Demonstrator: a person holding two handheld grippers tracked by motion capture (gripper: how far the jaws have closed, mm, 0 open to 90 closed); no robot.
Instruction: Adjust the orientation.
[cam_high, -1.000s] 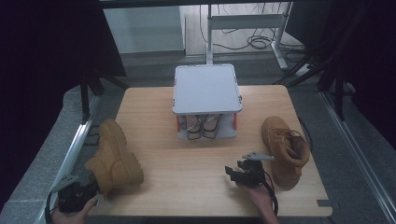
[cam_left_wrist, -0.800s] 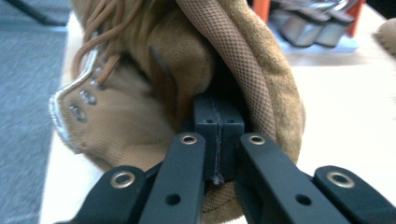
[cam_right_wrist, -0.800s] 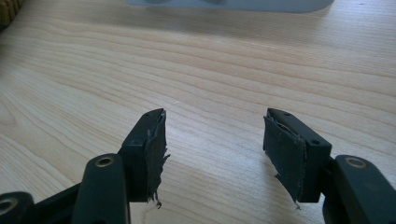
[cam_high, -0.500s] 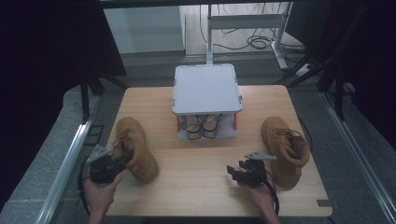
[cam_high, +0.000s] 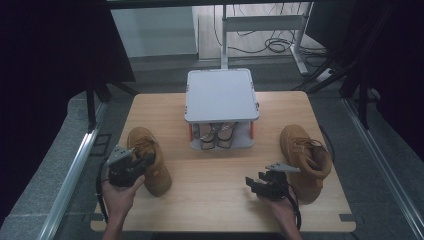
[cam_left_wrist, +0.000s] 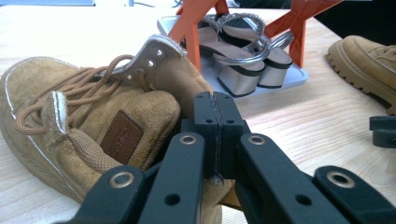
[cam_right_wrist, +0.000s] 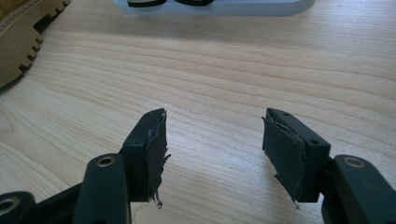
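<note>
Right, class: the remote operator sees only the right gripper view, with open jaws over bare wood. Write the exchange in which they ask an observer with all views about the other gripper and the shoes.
Operator: My right gripper is open over the table. What is the left one doing?
Observer: The left gripper has its jaws shut at the back collar of the left boot, apparently gripping it.
Operator: Is there a second boot?
Observer: Yes, the right boot stands just to the right of your gripper.
Operator: And under the rack?
Observer: A pair of silver sandals sits on the lower shelf of the rack.
</note>
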